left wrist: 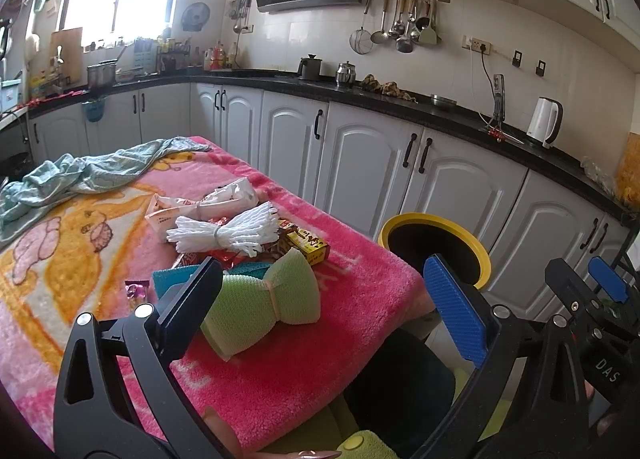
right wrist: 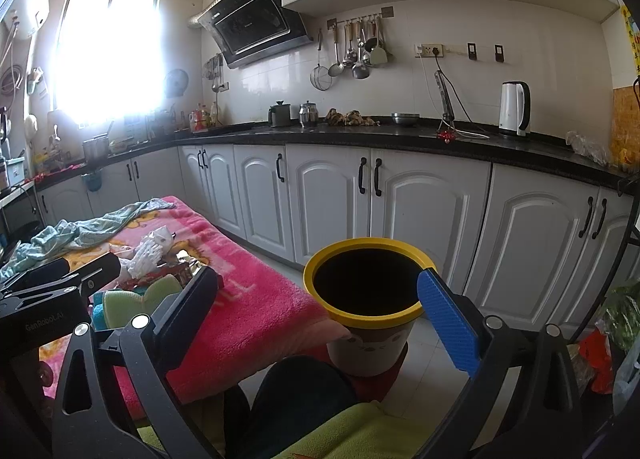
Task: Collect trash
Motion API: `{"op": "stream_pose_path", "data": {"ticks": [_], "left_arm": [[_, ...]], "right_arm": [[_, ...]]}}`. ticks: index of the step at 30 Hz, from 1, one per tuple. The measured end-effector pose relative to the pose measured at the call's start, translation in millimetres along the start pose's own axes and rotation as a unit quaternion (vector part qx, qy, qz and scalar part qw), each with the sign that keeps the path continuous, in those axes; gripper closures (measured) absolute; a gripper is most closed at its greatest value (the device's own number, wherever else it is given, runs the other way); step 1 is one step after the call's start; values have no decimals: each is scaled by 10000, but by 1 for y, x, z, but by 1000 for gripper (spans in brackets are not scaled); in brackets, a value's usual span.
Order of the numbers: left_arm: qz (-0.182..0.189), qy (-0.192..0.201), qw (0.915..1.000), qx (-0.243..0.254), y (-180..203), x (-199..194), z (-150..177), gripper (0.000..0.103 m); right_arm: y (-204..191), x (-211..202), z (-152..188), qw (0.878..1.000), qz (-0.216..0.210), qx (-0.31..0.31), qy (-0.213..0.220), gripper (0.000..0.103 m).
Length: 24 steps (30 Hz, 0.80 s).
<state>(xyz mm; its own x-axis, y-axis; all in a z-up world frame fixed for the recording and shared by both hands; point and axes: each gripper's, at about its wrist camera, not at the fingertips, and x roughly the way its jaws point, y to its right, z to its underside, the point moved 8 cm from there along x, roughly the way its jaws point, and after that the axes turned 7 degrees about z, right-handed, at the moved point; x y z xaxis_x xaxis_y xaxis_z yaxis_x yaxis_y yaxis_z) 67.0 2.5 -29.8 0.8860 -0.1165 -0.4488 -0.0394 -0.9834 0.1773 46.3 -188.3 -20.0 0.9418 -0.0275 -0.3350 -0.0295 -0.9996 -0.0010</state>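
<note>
A pile of trash lies on the pink blanket-covered table (left wrist: 300, 339): a green foam net (left wrist: 264, 307), a white foam net (left wrist: 228, 233), a white wrapper (left wrist: 208, 203), a yellow-red box (left wrist: 308, 245), a small pink wrapper (left wrist: 136, 291). A yellow-rimmed bin (left wrist: 436, 243) (right wrist: 368, 291) stands off the table's right end. My left gripper (left wrist: 324, 299) is open and empty, just in front of the green net. My right gripper (right wrist: 320, 311) is open and empty, in front of the bin; it also shows in the left wrist view (left wrist: 592, 279).
A teal cloth (left wrist: 80, 175) lies at the table's far left. White cabinets (left wrist: 360, 163) under a black counter run behind. A kettle (right wrist: 514, 109) stands on the counter. Bags (right wrist: 608, 339) lie on the floor at right. A green cushion (right wrist: 352, 435) is near.
</note>
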Motion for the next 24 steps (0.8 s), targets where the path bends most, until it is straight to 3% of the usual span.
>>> {"op": "stream_pose_path", "data": {"ticks": [24], "left_arm": [[-12, 40, 10000, 21, -1, 0, -4, 10]], "right_arm": [[0, 0, -3, 10000, -25, -30, 13, 6]]}}
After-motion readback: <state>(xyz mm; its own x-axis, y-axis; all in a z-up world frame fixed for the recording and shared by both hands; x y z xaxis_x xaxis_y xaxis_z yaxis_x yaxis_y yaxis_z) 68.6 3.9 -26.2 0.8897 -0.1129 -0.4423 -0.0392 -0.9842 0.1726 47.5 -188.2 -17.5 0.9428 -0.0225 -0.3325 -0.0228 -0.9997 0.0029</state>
